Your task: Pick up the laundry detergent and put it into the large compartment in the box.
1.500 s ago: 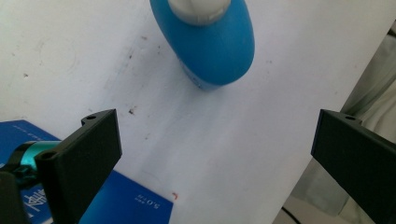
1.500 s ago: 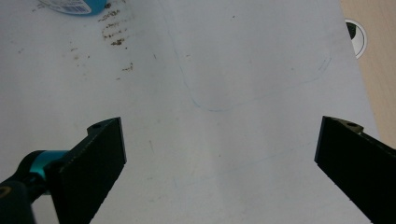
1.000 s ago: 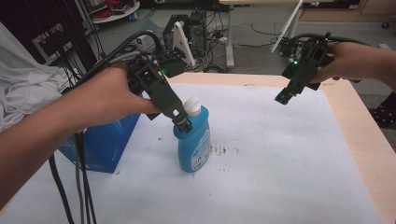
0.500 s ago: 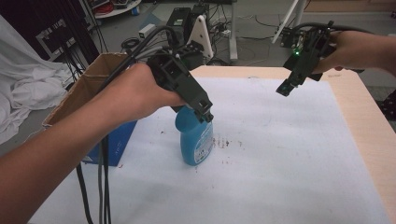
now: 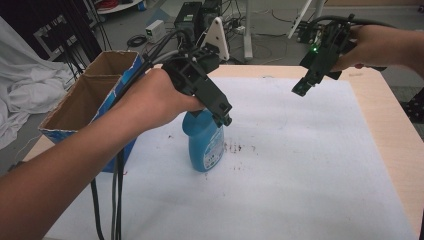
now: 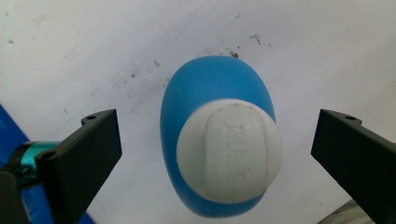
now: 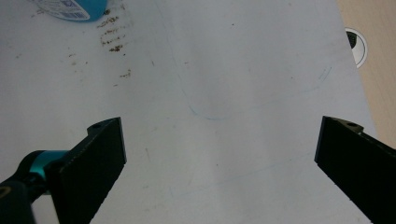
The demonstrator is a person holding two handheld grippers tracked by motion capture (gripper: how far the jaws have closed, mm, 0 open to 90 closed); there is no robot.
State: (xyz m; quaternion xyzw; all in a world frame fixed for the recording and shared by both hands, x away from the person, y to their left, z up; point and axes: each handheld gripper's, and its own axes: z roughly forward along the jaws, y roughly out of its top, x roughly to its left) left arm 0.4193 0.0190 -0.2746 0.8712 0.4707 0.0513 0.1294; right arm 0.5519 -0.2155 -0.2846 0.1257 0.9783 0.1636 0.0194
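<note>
A blue bottle [image 5: 205, 145] with a white cap [image 6: 229, 151] stands upright on the white sheet [image 5: 300, 165]. My left gripper [image 5: 223, 116] hovers right over its top and hides the cap in the high view. In the left gripper view the gripper [image 6: 217, 140] is open, its jaws wide apart on either side of the cap and not touching it. My right gripper [image 5: 302, 86] is held in the air over the sheet's far right part. It is open [image 7: 219, 154] with nothing between its jaws. The bottle's base [image 7: 70, 9] shows at the top left of the right gripper view.
An open cardboard box [image 5: 85, 95] with blue sides stands at the table's left edge, close to the bottle. Dark specks [image 5: 240, 147] mark the sheet beside the bottle. The wooden table [image 5: 395, 130] shows along the right, with a round cable hole [image 7: 356, 46]. Cables hang from my left hand.
My left gripper has moved from beside the cap to directly above the bottle, covering the cap in the high view. The right gripper has stayed raised in about the same place.
</note>
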